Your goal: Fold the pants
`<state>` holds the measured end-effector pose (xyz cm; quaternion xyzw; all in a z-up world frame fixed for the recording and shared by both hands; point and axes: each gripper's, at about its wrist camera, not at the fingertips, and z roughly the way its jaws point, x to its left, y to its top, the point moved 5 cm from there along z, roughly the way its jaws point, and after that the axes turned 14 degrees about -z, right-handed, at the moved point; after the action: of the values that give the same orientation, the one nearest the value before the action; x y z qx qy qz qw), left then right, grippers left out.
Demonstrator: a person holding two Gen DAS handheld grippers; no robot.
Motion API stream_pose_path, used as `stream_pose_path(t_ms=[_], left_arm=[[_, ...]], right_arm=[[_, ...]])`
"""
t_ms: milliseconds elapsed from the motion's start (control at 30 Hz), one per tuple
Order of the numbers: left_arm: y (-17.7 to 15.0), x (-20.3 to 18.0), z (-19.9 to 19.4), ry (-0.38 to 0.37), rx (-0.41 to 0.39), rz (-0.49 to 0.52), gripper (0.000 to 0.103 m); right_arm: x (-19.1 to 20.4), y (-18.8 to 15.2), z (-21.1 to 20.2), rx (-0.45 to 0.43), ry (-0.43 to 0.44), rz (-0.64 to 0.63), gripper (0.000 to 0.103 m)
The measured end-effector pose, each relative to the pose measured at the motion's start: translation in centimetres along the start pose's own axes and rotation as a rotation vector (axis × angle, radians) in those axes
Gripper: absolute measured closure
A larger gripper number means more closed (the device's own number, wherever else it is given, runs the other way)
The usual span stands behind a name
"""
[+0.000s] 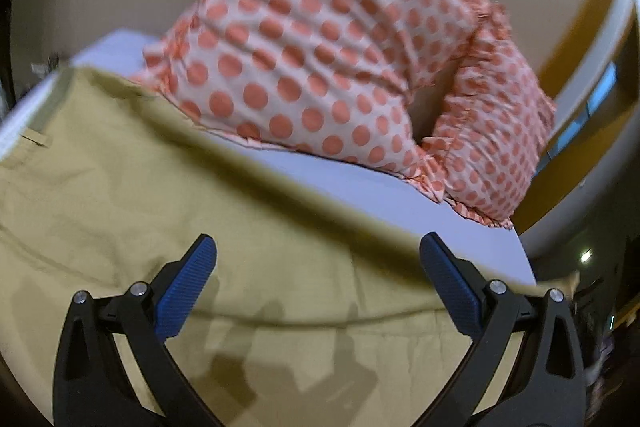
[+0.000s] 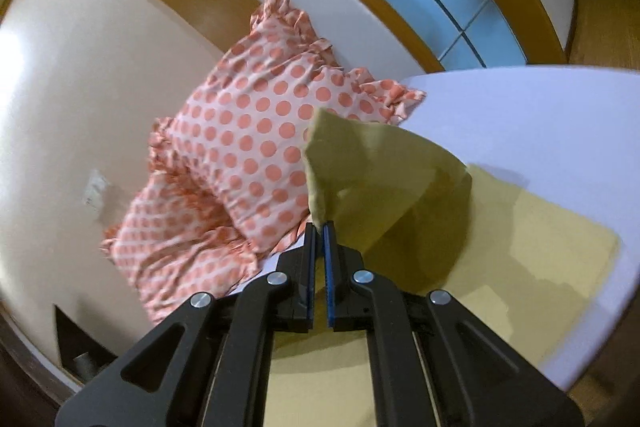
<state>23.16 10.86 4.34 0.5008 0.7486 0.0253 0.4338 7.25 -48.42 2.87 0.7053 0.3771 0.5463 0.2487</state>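
Pants [image 2: 360, 167] corner pinched between right gripper [image 2: 319, 227] jaws

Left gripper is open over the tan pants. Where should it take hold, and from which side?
Judging by the view, grip the far folded edge of the tan fabric pants, coming down from above onto the ridge that runs along the white bed surface. That raised fold gives the open left gripper something to pinch. The right gripper already holds a lifted corner.
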Motion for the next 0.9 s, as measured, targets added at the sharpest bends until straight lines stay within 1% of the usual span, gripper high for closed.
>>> stream_pose_path(t_ms=[100,167,200,233,267,300,333,367,400,500,533,567,600,633,667,733,800,900], left_arm=[[1.6,0.8,3.0,0.054,0.032,-0.066,0.003],[2.5,1.8,4.4,0.083,0.042,-0.125,0.006],[2.8,2.4,5.0,0.089,0.051,-0.157,0.017],[2.9,3.1,5.6,0.091,0.066,-0.193,0.036],[3.0,3.7,6.1,0.094,0.078,-0.215,0.047],[3.1,4.1,6.5,0.100,0.087,-0.219,0.075],[3.0,4.4,6.6,0.110,0.089,-0.210,0.092],[2.9,4.5,6.4,0.114,0.085,-0.205,0.093],[2.5,4.4,5.4,0.107,0.067,-0.200,0.095],[0.3,3.0,0.4,0.059,-0.017,-0.122,0.095],[-1.1,2.6,-2.1,0.030,-0.049,-0.096,0.095],[-2.2,2.4,-3.8,0.017,-0.070,-0.080,0.095],[-4.8,2.5,-6.7,0.012,-0.106,-0.056,0.093],[-6.2,2.8,-8.2,0.015,-0.123,-0.049,0.089],[-8.0,3.4,-9.6,0.022,-0.139,-0.044,0.089],[-12.2,5.2,-12.4,0.052,-0.172,-0.054,0.089],[-14.8,6.9,-13.6,0.073,-0.183,-0.085,0.089],[-17.1,9.4,-14.5,0.085,-0.184,-0.146,0.089]], right_arm=[[0.0,-0.5,-2.1,0.002,0.004,0.004,0.099],[0.1,-0.8,-2.3,0.005,0.004,-0.008,0.099],[0.1,-1.0,-2.4,0.006,0.004,-0.013,0.099],[-0.1,-1.2,-2.6,0.007,0.005,-0.012,0.099],[-0.3,-1.2,-2.4,0.009,0.008,-0.004,0.099],[-0.6,-1.3,-2.0,0.012,0.008,0.005,0.099],[-0.9,-1.4,-1.7,0.014,0.006,0.011,0.099],[-1.1,-1.5,-1.3,0.020,0.001,0.019,0.099],[-1.4,-1.6,-1.1,0.022,-0.001,0.024,0.099],[-2.0,-1.3,-1.5,0.008,-0.009,0.029,0.099],[-2.3,-1.2,-1.9,0.000,-0.014,0.031,0.099],[-2.6,-1.1,-2.3,-0.008,-0.022,0.032,0.099],[-3.0,-1.1,-2.7,-0.013,-0.034,0.034,0.099],[-3.4,-1.3,-3.0,-0.013,-0.045,0.036,0.099],[-3.7,-1.4,-3.2,-0.008,-0.058,0.039,0.099],[-4.5,-2.1,-3.5,0.010,-0.086,0.043,0.099],[-5.2,-3.0,-3.8,0.031,-0.109,0.051,0.099],[-5.8,-4.1,-4.4,0.045,-0.137,0.050,0.099]])
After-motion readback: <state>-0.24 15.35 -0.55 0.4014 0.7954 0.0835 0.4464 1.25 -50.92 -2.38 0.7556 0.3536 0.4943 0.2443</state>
